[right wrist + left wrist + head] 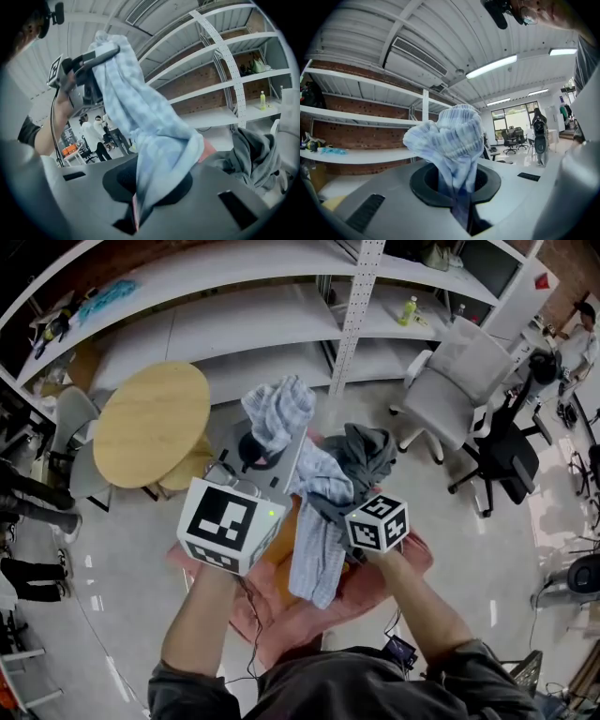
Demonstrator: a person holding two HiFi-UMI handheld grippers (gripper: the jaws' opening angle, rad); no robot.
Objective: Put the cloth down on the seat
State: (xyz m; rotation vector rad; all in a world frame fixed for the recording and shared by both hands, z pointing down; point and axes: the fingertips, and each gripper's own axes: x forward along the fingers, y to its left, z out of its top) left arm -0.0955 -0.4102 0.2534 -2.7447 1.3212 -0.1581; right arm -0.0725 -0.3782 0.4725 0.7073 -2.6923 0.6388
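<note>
Aloft, blue cloth (319, 549) in both jaws

Below me I see a pale glossy floor (103, 615). A round wooden table (150, 423) stands on the left, and on the right a grey armchair (455, 381) sits beside a black office chair (506, 460). White shelves (272, 324) run along a brick wall (356, 105). Strip lights (492, 66) glow on the ceiling, and there are windows (512, 117) far back.
</note>
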